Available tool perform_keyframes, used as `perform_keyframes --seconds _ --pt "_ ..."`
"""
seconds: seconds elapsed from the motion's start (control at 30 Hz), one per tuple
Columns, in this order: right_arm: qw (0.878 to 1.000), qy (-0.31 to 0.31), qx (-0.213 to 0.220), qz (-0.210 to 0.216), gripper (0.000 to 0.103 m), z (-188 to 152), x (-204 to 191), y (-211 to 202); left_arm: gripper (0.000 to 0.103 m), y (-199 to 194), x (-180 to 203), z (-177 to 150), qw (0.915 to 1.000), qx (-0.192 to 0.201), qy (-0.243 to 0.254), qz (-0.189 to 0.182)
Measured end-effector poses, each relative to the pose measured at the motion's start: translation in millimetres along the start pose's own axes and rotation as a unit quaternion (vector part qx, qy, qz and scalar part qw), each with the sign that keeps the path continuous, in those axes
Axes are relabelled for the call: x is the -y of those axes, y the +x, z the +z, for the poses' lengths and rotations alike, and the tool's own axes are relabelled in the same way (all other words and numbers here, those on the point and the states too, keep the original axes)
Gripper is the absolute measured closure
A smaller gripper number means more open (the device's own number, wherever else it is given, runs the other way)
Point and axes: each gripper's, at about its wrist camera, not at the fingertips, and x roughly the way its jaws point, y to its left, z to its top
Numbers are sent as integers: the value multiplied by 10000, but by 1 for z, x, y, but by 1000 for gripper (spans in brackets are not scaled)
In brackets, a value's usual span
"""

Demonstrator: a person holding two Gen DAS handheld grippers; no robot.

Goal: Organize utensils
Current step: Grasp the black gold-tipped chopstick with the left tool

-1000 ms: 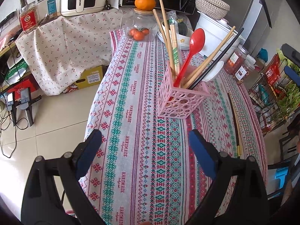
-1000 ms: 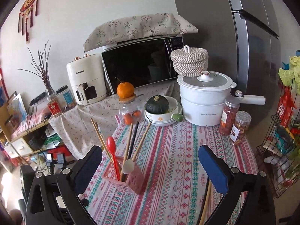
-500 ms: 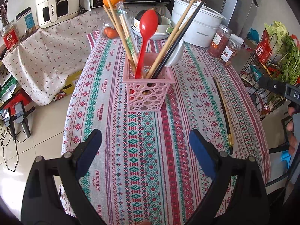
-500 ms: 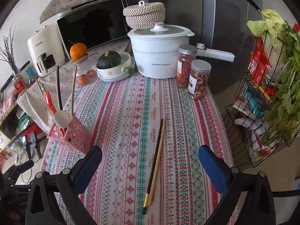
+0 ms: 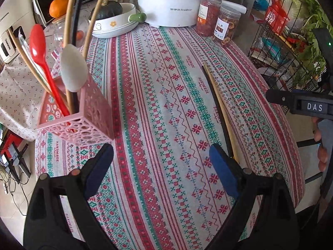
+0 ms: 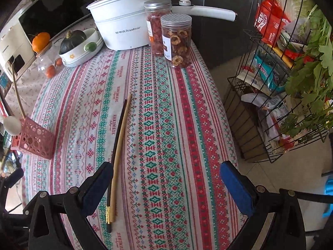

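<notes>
Both tools are held spread and empty over the tabletop; the left tool has just been narrowing slightly. Loose chopsticks lie just beside the right tool, by its left finger. The pink holder, seemingly top-heavy, could be tipped by careless insertion.

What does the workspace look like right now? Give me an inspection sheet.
Surface: patterned red-and-green tablecloth on table.
Job's things: one black and one wooden chopstick lying together; pink perforated plastic holder with red plastic spoon, white spoon and chopsticks.
Clutter: white cooking pot, two clear snack jars, squash in bowl.
Grippers: left hand-held gripper open, just closing slightly, empty; right hand-held gripper open, empty.
Cables: on floor at left.
Surroundings: wire rack of vegetables.
</notes>
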Motion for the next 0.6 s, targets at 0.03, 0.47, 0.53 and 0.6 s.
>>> perform_keyframes --seconds 0.03,0.47,0.53,0.6 --pt "10000 -14 -37 -10 0 1 3 2 26 9 3 7 9998 -96 -76 -172" --pt "9989 -159 -430 -5 0 15 25 30 85 79 37 63 9935 -699 -442 -783" --pt "9988 -102 -473 67 0 17 28 33 88 85 41 66 9924 -773 -486 -824" --pt "9987 -41 -490 136 0 18 31 34 90 89 44 69 9921 -810 -492 -823"
